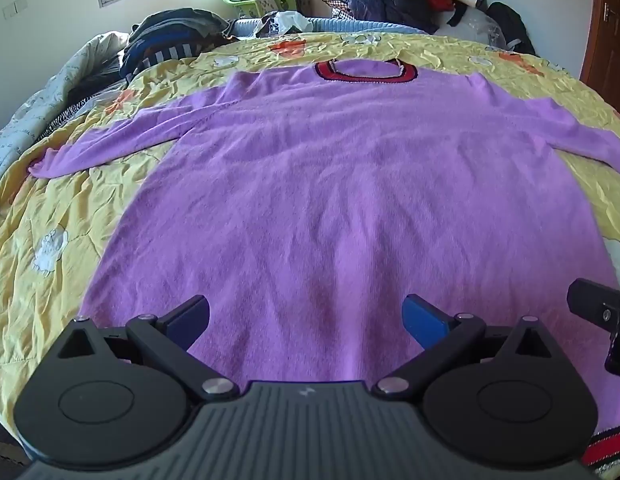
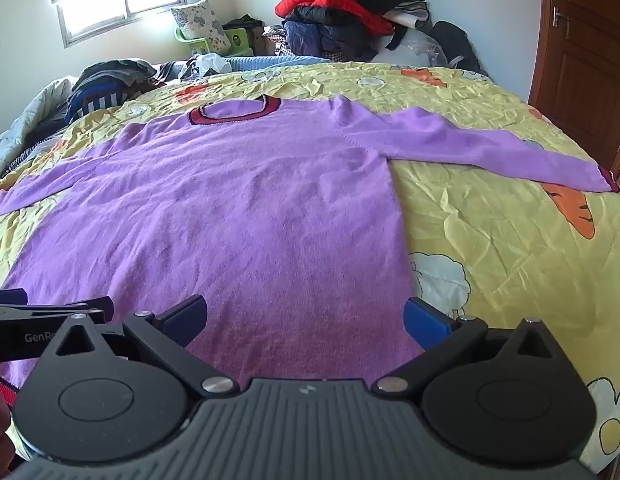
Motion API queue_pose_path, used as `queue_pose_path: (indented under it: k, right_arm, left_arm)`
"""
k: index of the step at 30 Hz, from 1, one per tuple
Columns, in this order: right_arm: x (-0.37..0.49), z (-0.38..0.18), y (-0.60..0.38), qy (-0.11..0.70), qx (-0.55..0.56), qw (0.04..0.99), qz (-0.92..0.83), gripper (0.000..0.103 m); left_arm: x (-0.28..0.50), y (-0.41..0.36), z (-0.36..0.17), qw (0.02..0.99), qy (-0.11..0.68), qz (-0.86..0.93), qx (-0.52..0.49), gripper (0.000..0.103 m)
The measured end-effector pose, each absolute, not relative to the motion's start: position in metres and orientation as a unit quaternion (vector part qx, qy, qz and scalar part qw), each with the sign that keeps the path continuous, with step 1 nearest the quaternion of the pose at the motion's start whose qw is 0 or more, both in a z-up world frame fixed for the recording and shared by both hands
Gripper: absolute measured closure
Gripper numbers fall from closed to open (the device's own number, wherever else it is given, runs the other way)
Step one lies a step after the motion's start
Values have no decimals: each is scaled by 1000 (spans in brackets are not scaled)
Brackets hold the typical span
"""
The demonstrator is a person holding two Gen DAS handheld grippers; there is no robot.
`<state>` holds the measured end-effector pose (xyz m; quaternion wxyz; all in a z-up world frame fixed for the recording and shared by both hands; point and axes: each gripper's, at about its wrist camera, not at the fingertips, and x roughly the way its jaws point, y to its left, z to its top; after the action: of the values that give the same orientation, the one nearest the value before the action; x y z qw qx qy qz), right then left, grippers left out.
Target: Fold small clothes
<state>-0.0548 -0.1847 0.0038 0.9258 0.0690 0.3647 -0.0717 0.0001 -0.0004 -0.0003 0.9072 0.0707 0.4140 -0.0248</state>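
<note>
On the bed's yellow cartoon-print quilt [image 2: 489, 208], a purple knit sweater [image 1: 329, 184] lies face up and spread flat, its red-and-dark collar [image 1: 365, 72] toward the far edge of the bed and its hem at the near edge, under both tools. The left sleeve [image 1: 122, 140] runs out toward the bed's left edge; the right sleeve [image 2: 489, 148] reaches toward the right edge, its striped cuff [image 2: 609, 182] close to that edge. The left hand-held gripper [image 1: 306, 316] hovers over the hem near the garment's midline with its fingers spread wide and nothing between them. The right hand-held gripper [image 2: 306, 314] is likewise spread and empty, one blue pad [image 2: 423, 320] lying at the sweater's right side seam. The two tools sit just beside each other.

The step in hand appears to be the first fold, which is not yet begun. To do it well, each tool would probably pinch a single edge cleanly: one at the lower hem corner, the other higher on the same side, near the shoulder or sleeve, so that the panel lifts as one plane. The fuzzy knit looks soft and likely to sag, so both layers should be caught together. Carry the sleeve inward across the body and keep the fold line parallel to the side seam. Heaped clothes [image 2: 337, 12] beyond the far edge of the bed are well apart from the work.
</note>
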Motion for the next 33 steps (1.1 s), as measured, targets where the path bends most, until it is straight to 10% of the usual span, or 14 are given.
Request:
queue_pose_path:
  k: [33]
  right_arm:
    - [-69,-4,-188,376,83,921,-61,0]
  left_arm:
    - [-8,16,-5,907,419,-7,52,0]
